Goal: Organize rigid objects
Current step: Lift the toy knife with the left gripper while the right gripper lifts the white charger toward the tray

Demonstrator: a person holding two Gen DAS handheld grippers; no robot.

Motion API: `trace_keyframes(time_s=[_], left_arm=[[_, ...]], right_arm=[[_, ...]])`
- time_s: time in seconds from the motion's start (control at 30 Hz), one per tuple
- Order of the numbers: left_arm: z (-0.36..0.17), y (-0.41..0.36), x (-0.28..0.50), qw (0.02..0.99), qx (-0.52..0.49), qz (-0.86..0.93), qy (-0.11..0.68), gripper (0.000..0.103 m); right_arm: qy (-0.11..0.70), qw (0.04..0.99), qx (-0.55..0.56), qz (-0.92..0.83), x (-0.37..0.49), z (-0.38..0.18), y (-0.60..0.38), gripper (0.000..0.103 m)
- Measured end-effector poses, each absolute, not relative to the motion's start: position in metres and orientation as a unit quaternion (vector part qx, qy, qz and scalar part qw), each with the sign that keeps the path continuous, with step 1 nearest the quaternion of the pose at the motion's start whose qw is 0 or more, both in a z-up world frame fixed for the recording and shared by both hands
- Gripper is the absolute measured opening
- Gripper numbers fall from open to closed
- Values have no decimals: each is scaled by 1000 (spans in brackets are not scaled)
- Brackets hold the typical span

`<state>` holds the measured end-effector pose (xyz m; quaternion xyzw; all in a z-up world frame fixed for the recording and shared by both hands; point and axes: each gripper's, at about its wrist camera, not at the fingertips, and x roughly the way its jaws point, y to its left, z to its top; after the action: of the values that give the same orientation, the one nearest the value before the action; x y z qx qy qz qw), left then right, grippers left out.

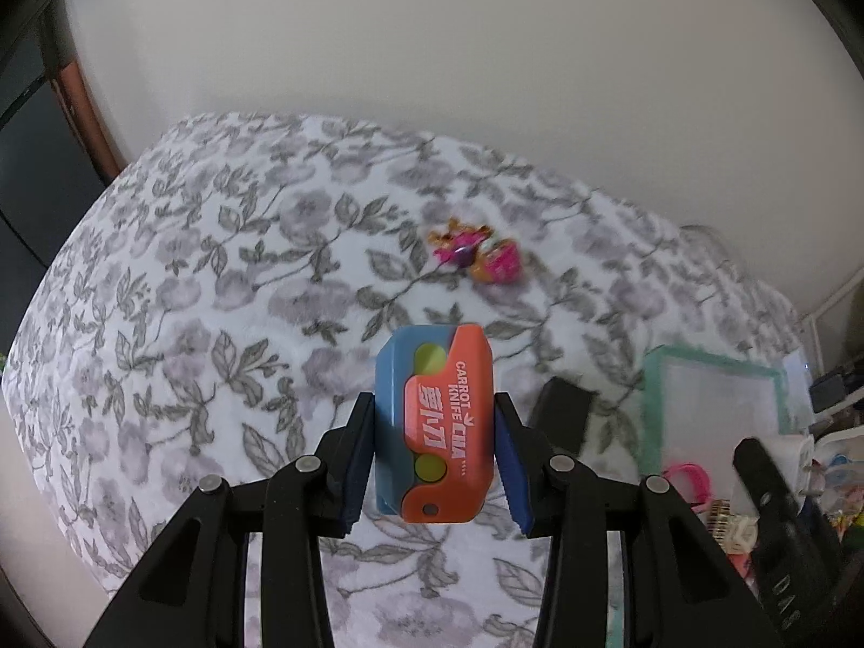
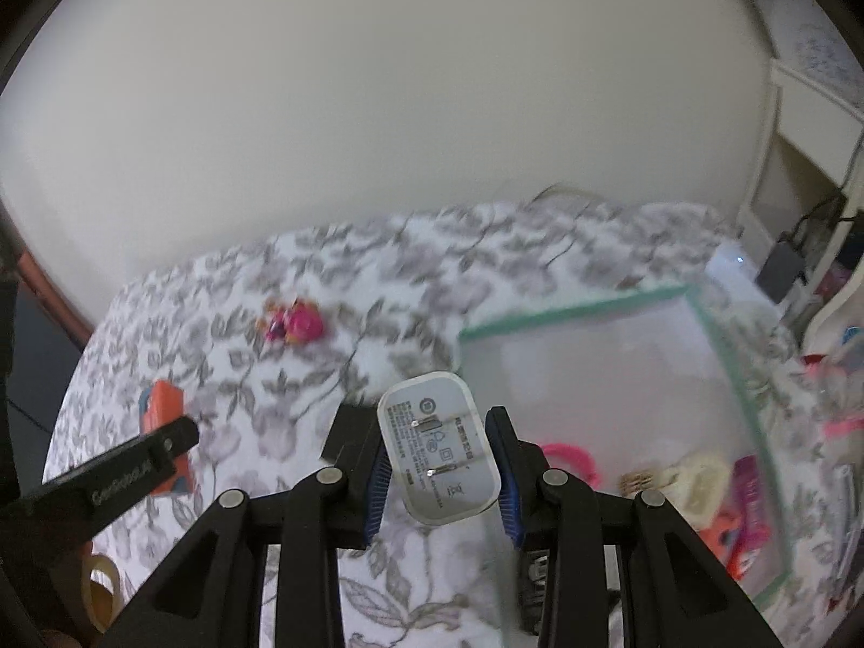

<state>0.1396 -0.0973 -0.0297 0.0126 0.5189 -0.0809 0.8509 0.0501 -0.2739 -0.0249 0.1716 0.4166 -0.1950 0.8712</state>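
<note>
My left gripper [image 1: 434,421] is shut on an orange and blue carrot knife toy [image 1: 436,424], held above the floral bedspread [image 1: 216,270]. The right wrist view shows that same toy [image 2: 162,405] at the far left behind the left gripper's black finger. My right gripper [image 2: 440,456] is shut on a white plug charger [image 2: 438,445], prongs facing the camera, just left of the clear bin. A small pink and orange toy [image 1: 478,254] [image 2: 294,324] lies on the bedspread farther back.
A clear bin with a green rim [image 2: 572,313] [image 1: 713,362] stands at the right, holding a pink ring [image 2: 572,459] and other small items. White shelving [image 2: 810,124] rises at the far right. A roll of tape [image 2: 100,588] lies at bottom left.
</note>
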Motion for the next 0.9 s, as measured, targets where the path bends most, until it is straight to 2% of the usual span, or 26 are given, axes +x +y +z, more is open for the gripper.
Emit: trace_keyframes(time_s=[0.47,0.9], left_arm=[[9,-175,113,864,46,-140,482,44],[-8,-250,94,859,91,-194,465,44]], right_arm=[[379,867,181,-269,3,15,-346,36],[383,849,192,-310,-15,-3,-396,36]])
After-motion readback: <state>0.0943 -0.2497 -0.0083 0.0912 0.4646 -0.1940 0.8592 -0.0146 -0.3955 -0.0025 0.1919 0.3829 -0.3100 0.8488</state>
